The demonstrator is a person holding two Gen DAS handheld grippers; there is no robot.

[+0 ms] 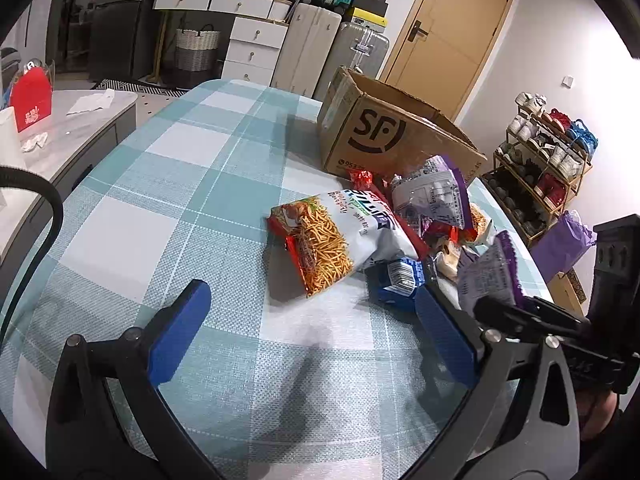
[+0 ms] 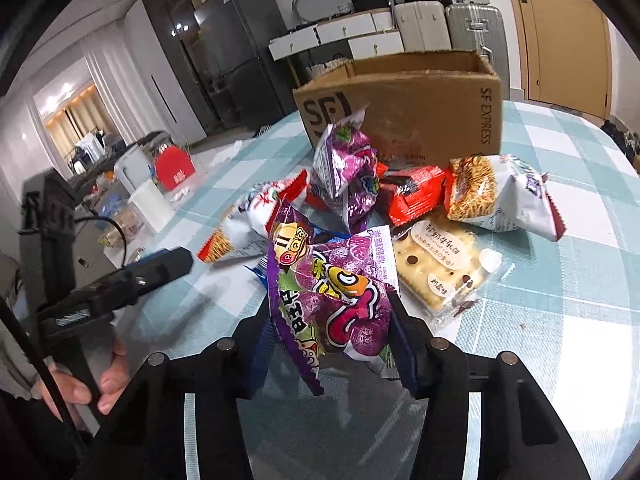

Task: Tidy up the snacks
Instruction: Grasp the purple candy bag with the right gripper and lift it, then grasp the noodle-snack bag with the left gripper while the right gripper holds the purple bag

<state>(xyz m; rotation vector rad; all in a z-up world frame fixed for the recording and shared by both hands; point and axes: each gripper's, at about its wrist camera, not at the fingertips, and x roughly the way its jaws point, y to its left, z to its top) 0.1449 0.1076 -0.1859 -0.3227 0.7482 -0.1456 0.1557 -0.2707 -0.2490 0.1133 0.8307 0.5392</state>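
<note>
Snacks (image 1: 332, 248) piled on checked tablecloth (image 1: 160, 208); suitcases (image 1: 332, 52) behind, seemingly.

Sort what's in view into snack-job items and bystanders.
Job: purple candy bag in right gripper; noodle snack bag; cracker pack; red packet; cardboard box.
Bystanders: suitcases; shoe rack; red gift box.

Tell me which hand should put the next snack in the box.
Right. The right gripper is already shut on a purple candy bag, with the open box straight ahead. The left gripper is open, holding nothing, over bare tablecloth.
</note>
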